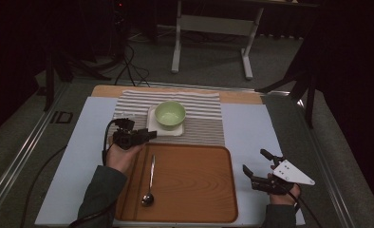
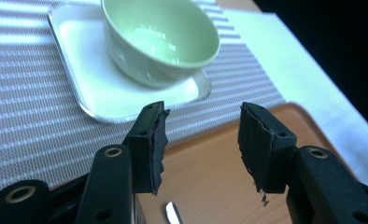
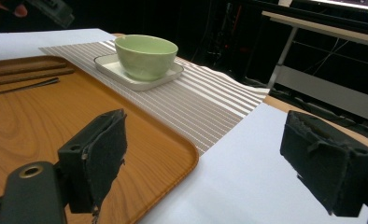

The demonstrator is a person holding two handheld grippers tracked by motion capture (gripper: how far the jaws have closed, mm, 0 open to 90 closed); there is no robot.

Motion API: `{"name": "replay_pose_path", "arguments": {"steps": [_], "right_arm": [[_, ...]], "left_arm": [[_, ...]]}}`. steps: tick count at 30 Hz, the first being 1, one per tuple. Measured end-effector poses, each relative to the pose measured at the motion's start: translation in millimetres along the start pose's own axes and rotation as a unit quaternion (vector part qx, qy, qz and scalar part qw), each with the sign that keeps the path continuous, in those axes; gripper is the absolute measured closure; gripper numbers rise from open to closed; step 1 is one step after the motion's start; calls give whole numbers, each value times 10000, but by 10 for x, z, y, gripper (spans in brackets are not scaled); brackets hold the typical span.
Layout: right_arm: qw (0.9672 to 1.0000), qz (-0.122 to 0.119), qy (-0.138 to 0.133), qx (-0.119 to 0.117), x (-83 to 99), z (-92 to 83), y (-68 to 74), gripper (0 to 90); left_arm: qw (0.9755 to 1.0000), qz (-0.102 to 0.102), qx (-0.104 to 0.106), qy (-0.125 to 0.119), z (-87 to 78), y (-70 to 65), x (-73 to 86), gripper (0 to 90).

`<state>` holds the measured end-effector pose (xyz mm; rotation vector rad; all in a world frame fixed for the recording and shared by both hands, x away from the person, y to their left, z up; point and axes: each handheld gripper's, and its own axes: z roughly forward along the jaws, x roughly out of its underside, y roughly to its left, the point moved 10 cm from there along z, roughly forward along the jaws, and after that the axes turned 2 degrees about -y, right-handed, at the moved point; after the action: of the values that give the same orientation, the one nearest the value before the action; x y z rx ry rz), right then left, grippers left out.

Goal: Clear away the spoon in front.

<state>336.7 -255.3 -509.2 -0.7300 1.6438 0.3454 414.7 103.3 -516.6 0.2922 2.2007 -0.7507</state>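
Observation:
A pale green bowl (image 1: 170,114) stands on a white square plate (image 1: 153,127) on a striped mat (image 1: 201,118). In front of the mat lies a wooden tray (image 1: 199,190) with a metal spoon (image 1: 150,180) near its left rim. My left gripper (image 1: 149,135) hovers over the tray's far left corner, pointing at the plate. Its own view has the jaws open and empty (image 2: 203,112), with the bowl (image 2: 163,32) and plate (image 2: 102,88) just beyond. My right gripper (image 1: 253,160) stands open to the right of the tray, its jaws (image 3: 205,116) empty.
The table is covered by a light blue sheet (image 1: 80,156). A white desk frame (image 1: 213,28) stands on the floor beyond the table. Dark stands and cables (image 1: 128,61) sit at the back left. The tray's middle and right part are bare wood.

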Motion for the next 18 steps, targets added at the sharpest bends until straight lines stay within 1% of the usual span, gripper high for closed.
{"name": "replay_pose_path", "arguments": {"steps": [2,5,10,13,18], "right_arm": [[10000,-2,1,-2,-1,-3,1,141],[10000,4,-10,2,-5,-5,3,141],[10000,4,-13,-1,-3,-3,-3,140],[10000,4,-12,1,-3,-2,-3,141],[10000,0,-22,10,-5,-7,-7,140]], "left_arm": [[10000,-20,15,-65,-28,-1,-59,517],[9998,50,80,-156,-58,-15,-141,538],[9995,86,42,-291,-89,-2,-264,537],[9991,54,44,-424,-105,2,-340,537],[9985,-2,15,-546,-108,12,-451,532]]}}
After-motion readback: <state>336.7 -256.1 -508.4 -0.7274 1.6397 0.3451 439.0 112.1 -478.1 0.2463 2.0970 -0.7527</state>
